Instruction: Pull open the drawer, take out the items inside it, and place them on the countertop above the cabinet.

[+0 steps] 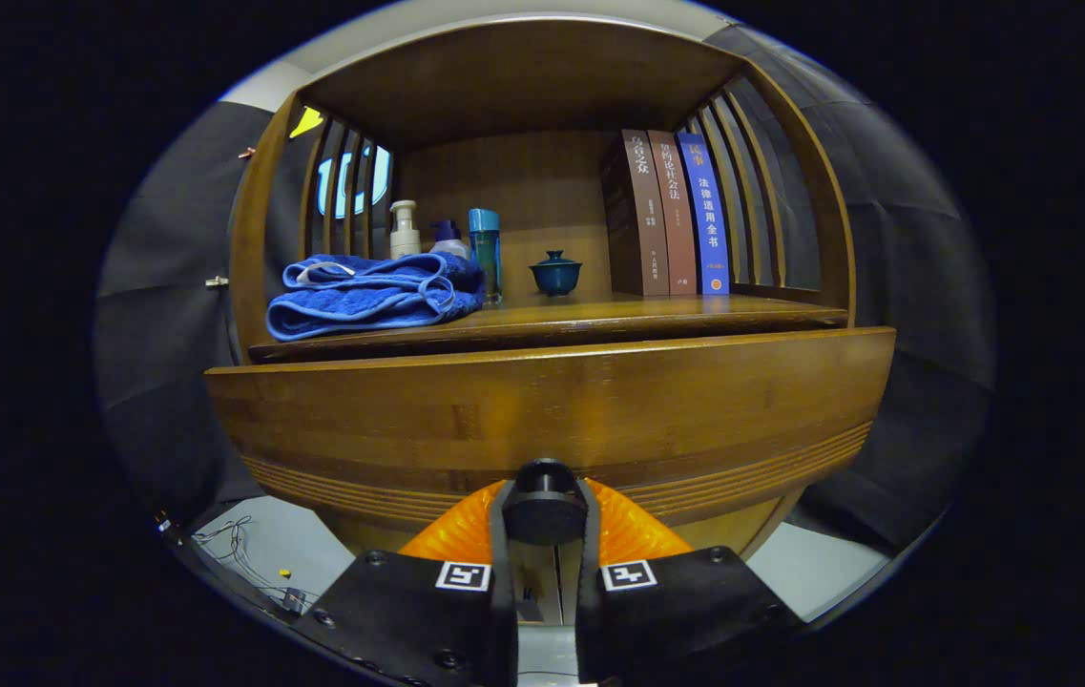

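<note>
Clamping the drawer's dark knob, the fingers sit pressed together on it — drawer front just beyond.

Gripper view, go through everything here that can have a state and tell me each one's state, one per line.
Drawer: pulled partly out.
Drawer knob: clamped between the fingers.
Gripper: shut on the drawer knob.
Blue towel: folded, lying on the countertop.
Pump bottle: upright.
Blue bottle: upright, capped.
Lidded cup: lid on.
Three books: standing upright, closed.
</note>
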`<state>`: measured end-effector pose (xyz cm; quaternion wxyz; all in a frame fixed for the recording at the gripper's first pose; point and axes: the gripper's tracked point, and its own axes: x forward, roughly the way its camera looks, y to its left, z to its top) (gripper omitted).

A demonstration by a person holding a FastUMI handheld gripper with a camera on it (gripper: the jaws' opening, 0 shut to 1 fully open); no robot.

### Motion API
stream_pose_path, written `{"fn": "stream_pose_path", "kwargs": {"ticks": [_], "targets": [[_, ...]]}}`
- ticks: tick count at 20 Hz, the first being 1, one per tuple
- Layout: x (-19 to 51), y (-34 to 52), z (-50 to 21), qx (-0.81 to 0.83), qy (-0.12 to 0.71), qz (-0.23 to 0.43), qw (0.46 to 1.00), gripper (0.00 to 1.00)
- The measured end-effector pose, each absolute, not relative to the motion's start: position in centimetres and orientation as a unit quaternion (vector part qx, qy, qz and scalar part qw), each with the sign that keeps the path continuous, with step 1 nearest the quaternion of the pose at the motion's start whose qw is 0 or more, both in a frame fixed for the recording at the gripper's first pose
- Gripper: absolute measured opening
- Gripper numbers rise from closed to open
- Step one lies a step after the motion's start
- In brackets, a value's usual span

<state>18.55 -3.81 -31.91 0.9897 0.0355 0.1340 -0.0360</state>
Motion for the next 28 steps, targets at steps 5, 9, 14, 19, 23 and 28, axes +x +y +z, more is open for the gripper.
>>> {"fn": "stream_pose_path", "kwargs": {"ticks": [5, 9, 14, 19, 23, 28], "targets": [[14.3, -3.7, -31.6, 0.044, 0.137, -0.038, 0.989, 0.28], [11.3, -3.6, -31.4, 0.047, 0.136, -0.037, 0.989, 0.28], [9.2, -3.5, -31.3, 0.05, 0.145, -0.038, 0.987, 0.28], [7.7, -3.3, -31.9, 0.048, 0.155, -0.036, 0.986, 0.28], [7.6, -3.2, -31.8, 0.044, 0.154, -0.035, 0.986, 0.28], [7.3, -3.5, -31.4, 0.047, 0.154, -0.035, 0.986, 0.65]]}}
